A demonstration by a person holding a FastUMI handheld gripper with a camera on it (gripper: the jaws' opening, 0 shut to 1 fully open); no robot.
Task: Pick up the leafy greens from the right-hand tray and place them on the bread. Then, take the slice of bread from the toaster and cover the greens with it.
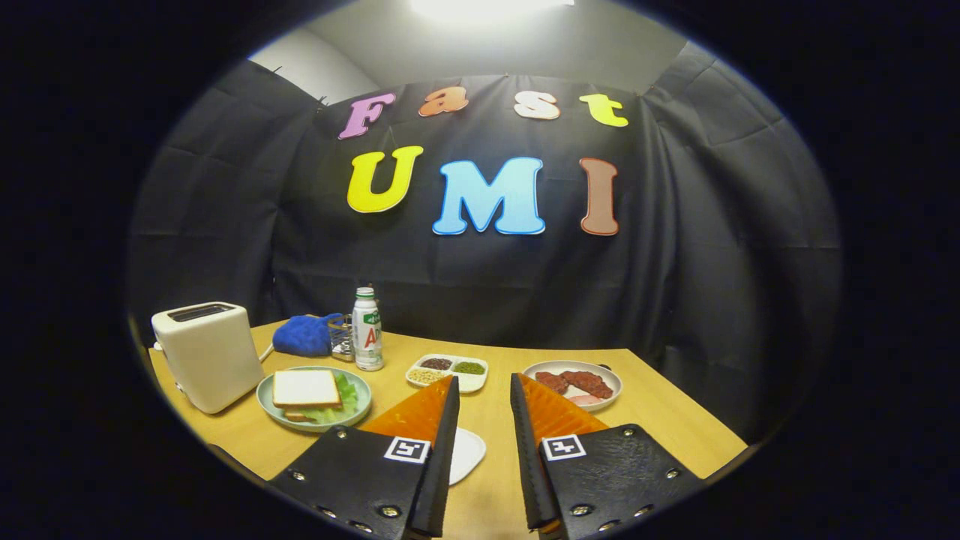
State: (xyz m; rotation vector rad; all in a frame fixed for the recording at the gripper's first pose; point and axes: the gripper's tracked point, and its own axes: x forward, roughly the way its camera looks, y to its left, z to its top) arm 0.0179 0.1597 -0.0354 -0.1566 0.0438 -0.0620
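On a green plate (268,403) left of the fingers lies a sandwich: a top slice of bread (304,387) over leafy greens (343,401) and a lower slice (295,415). The cream toaster (208,354) stands left of the plate, and its slot looks dark. My gripper (484,409) hovers above the wooden table, open, with nothing between its fingers. Ahead and right of the fingers sits the right-hand tray (604,372), which holds reddish meat pieces (575,382) and a pale slice.
A white bottle (367,330) and a blue cloth (303,336) stand behind the plate. A divided white dish (477,382) with beans and grains sits just beyond the fingers. A small white plate (466,452) lies under the left finger. The table's far and right edges are close.
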